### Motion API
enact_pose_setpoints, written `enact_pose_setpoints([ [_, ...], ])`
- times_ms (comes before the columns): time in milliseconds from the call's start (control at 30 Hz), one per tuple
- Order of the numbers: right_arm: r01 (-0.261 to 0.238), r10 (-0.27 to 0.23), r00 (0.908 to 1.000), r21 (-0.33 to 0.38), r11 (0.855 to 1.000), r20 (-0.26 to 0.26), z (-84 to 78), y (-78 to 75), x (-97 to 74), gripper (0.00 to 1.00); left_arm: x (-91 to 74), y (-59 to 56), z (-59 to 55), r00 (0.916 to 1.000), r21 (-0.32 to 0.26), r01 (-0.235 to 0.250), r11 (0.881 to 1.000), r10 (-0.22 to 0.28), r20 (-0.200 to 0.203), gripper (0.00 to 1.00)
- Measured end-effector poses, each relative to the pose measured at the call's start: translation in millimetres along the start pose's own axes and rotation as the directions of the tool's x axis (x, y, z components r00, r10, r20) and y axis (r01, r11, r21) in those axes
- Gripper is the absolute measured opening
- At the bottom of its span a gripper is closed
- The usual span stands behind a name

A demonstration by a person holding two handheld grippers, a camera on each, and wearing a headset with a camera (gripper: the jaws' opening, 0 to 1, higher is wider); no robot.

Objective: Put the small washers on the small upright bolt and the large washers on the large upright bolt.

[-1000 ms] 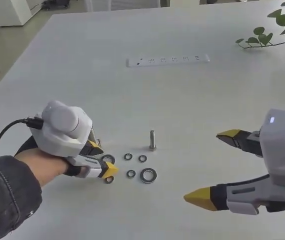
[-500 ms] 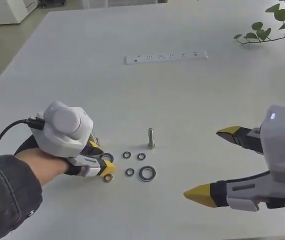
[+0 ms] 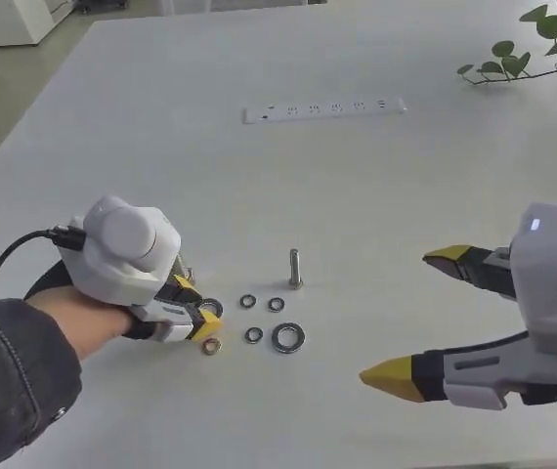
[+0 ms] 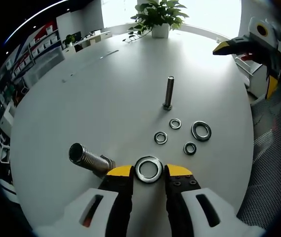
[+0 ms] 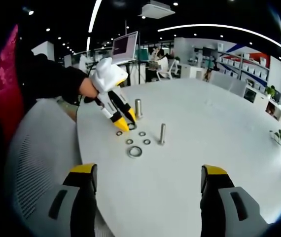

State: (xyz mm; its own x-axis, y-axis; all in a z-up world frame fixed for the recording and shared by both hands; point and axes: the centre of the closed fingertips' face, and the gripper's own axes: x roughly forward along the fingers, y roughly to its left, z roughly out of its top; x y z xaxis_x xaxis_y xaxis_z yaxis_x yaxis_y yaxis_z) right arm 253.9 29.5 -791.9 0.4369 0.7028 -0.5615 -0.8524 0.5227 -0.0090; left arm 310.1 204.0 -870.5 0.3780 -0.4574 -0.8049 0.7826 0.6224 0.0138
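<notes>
White table, silver large washer, yellow-tipped left gripper

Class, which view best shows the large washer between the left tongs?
The left gripper view: the large washer lies whole between the left tongs. In the head and right gripper views it is small, at the tongs' tips.

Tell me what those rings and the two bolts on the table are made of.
The large washer, the other washers, the small bolt and the large bolt look like steel, perhaps plated: grey with a dull metallic sheen, threads glinting on the large one.
</notes>
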Motion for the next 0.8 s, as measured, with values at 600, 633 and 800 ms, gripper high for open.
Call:
enact_pose_setpoints([
  [600, 0.003, -0.003, 1.0000, 0.002, 1.000, 0.006, 0.0, -1.6, -0.6, 0.87, -1.9, -1.7, -0.1, 1.0000, -0.005, 0.003, 1.000, -0.003, -0.007, 0.22],
  [633, 0.004, -0.004, 1.0000, 0.002, 1.000, 0.005, -0.1, -1.8, -0.7, 0.87, -3.0, -1.8, 0.6, 1.0000, -0.007, 0.007, 1.000, -0.007, -0.003, 0.21],
  [800, 0.005, -0.005, 1.0000, 0.001, 1.000, 0.005, -0.3, -2.1, -0.3, 0.87, -2.1, -1.8, 0.6, 1.0000, -0.001, 0.004, 1.000, -0.004, -0.004, 0.20],
])
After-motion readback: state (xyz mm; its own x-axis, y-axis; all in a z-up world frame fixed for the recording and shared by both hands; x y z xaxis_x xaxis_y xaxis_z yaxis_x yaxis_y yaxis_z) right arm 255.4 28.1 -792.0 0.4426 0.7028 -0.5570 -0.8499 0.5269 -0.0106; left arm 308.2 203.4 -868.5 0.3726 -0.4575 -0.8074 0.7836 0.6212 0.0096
